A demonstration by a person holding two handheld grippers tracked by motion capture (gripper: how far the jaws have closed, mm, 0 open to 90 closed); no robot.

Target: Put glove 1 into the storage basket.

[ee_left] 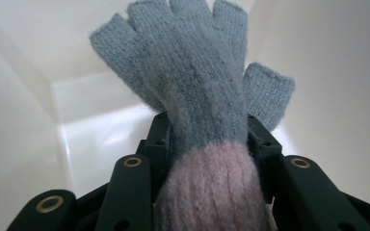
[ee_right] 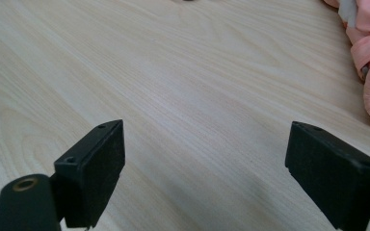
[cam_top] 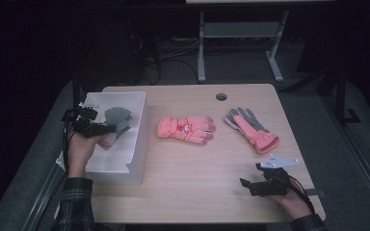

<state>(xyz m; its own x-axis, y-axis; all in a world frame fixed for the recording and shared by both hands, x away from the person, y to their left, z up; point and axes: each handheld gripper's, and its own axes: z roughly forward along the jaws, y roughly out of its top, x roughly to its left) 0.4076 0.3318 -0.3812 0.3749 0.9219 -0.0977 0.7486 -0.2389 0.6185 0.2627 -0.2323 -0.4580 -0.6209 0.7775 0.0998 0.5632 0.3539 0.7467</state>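
L claw [ee_left: 207,144] grips knit glove [ee_left: 197,86], fingers fwd.

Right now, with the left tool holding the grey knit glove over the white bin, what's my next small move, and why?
Probably open the left tool and let the grey knit glove drop. Its jaws clamp the glove near the pink cuff, and the glove already hangs inside the white bin walls. The right tool waits open over the table, with two pink gloves left.
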